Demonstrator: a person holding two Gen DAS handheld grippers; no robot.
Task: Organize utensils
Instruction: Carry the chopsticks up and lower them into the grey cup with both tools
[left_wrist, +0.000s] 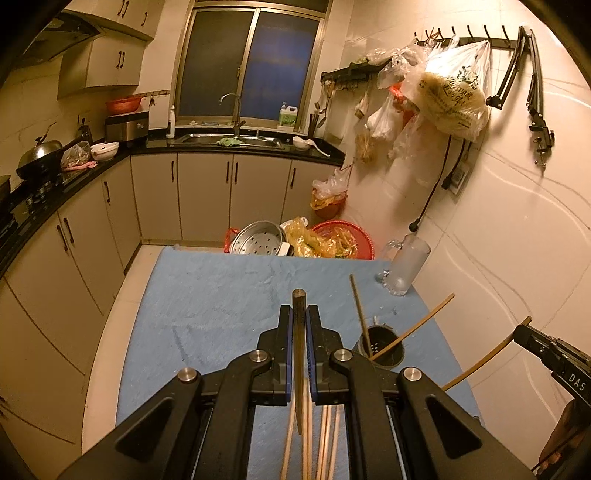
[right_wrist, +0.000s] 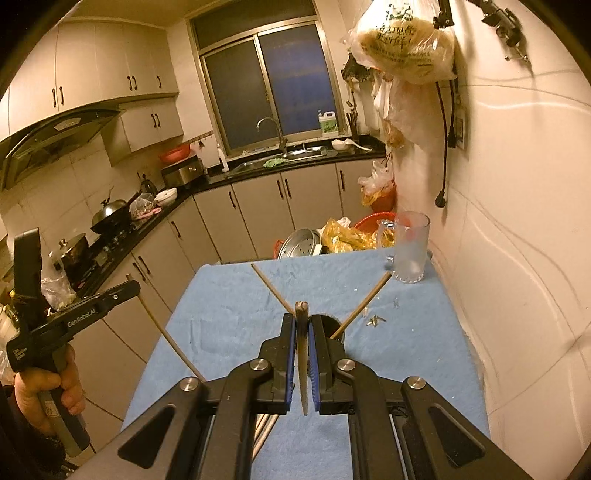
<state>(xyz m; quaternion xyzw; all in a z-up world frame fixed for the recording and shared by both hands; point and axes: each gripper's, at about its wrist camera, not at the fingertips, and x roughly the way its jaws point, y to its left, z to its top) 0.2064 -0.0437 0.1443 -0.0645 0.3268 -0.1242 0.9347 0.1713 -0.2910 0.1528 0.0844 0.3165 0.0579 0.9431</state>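
Observation:
My left gripper (left_wrist: 299, 310) is shut on one chopstick (left_wrist: 298, 369), which runs back between the blue pads, its dark end poking forward. My right gripper (right_wrist: 301, 318) is shut the same way on another chopstick (right_wrist: 303, 369). Both are held above the blue cloth (left_wrist: 221, 295). A dark perforated utensil holder (left_wrist: 382, 347) stands on the cloth with two chopsticks (left_wrist: 410, 332) leaning out of it; in the right wrist view the holder (right_wrist: 334, 325) is half hidden behind the fingers. Several loose chopsticks (left_wrist: 325, 435) lie on the cloth under the left gripper. Each gripper shows in the other's view: right gripper (left_wrist: 519, 328), left gripper (right_wrist: 135, 285).
A frosted glass mug (right_wrist: 410, 247) stands at the cloth's far right corner near the tiled wall. Small metal bits (right_wrist: 375, 319) lie beside the holder. Beyond the table's far edge sit a steamer pot (left_wrist: 258, 240) and a red basin (left_wrist: 347, 236). A hand (right_wrist: 48, 387) grips the left tool.

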